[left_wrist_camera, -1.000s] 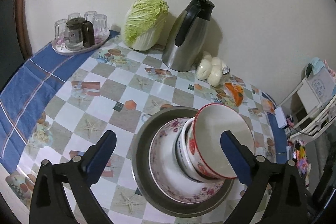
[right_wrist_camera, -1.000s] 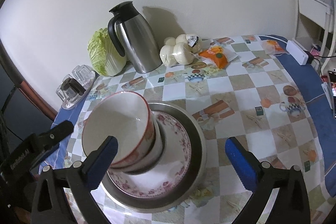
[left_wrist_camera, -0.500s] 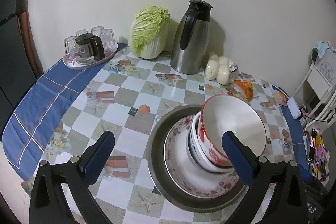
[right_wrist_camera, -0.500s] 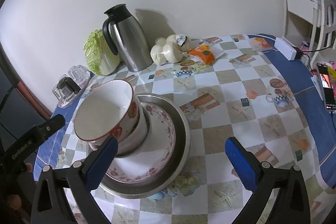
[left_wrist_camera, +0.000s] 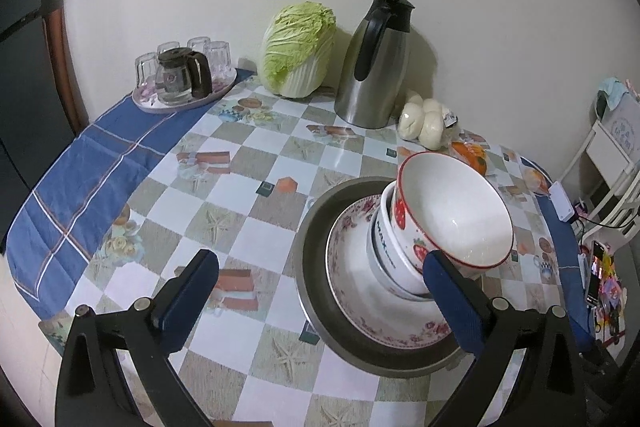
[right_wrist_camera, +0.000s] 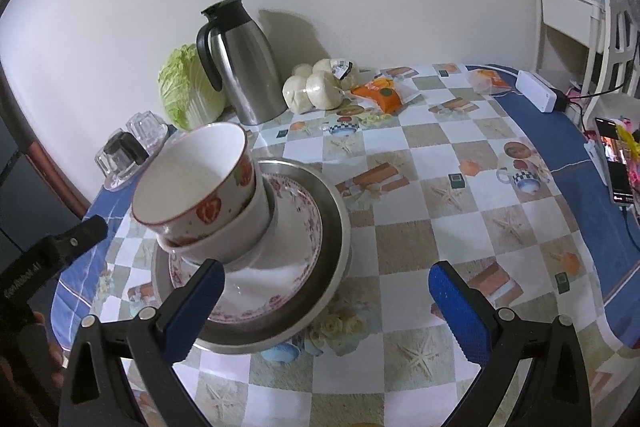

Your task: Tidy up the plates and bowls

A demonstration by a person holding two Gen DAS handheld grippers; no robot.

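Here, left to right across the scene:

Left claw (left_wrist_camera: 320, 279): blue pads spread wide, gripping nothing; it hangs at the near edge of the counter (left_wrist_camera: 248, 187); the dish stack lies to its right, its right pad just in front of the lower bowl's wall

Stack: a steel basin (left_wrist_camera: 316, 259) on the counter carries a floral plate (left_wrist_camera: 352, 267); on that a white bowl (left_wrist_camera: 380, 255); nested in it, tilted, a strawberry bowl (left_wrist_camera: 452, 211)

Key relation: the tilted bowl's mouth opens up and leans toward the near side; from the right wrist view the stack sits left of centre; my judgement is that either claw could reach the rim, the left slightly nearer

Right claw (right_wrist_camera: 326, 283): likewise wide and empty; its left pad overlaps the basin's near rim in view; contact cannot be told

Far side: cabbage (left_wrist_camera: 296, 51); steel jug (left_wrist_camera: 376, 63); buns (left_wrist_camera: 424, 119); all well apart from the stack
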